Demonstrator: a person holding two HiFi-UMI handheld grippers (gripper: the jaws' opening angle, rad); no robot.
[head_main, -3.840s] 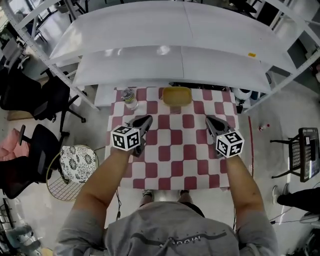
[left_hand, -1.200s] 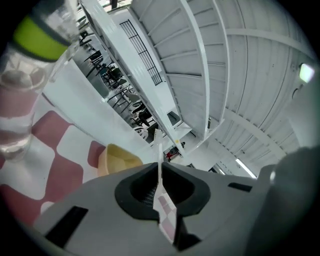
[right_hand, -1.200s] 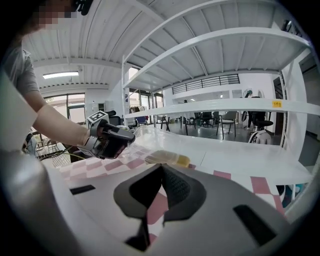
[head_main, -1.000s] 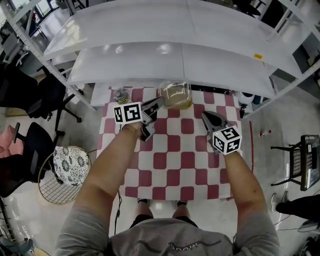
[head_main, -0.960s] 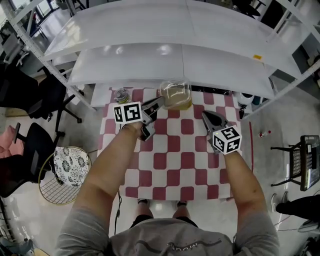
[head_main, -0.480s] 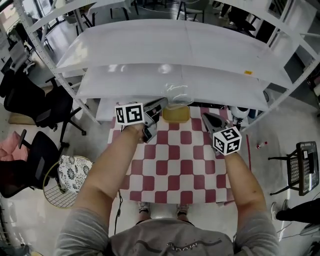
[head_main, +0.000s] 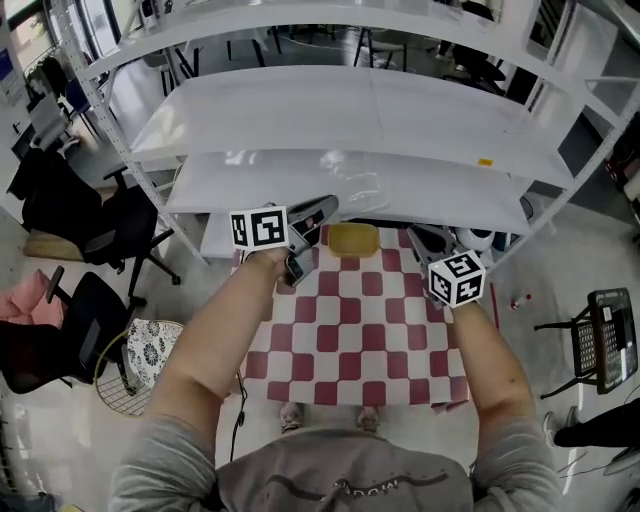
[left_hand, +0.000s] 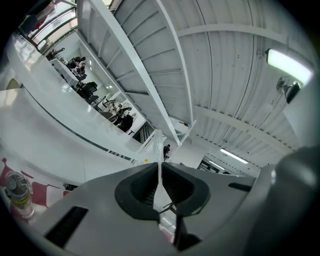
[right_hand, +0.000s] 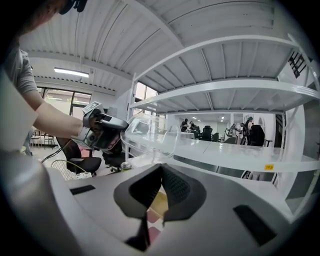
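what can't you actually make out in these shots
Head view: clear cover fades into the white shelf; outline unsure.
Left gripper view: only the cover's thin edge shows, in the left gripper.
Right gripper view: yellow tray mostly behind the right gripper.
Left gripper view: bottle label too small.

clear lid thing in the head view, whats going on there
A person works a tool in each hand. The left tool is shut on the edge of a clear plastic cover, holding it in the air in front of the white shelf, above the yellow container on the checkered table. The right tool is shut and empty, near the container.
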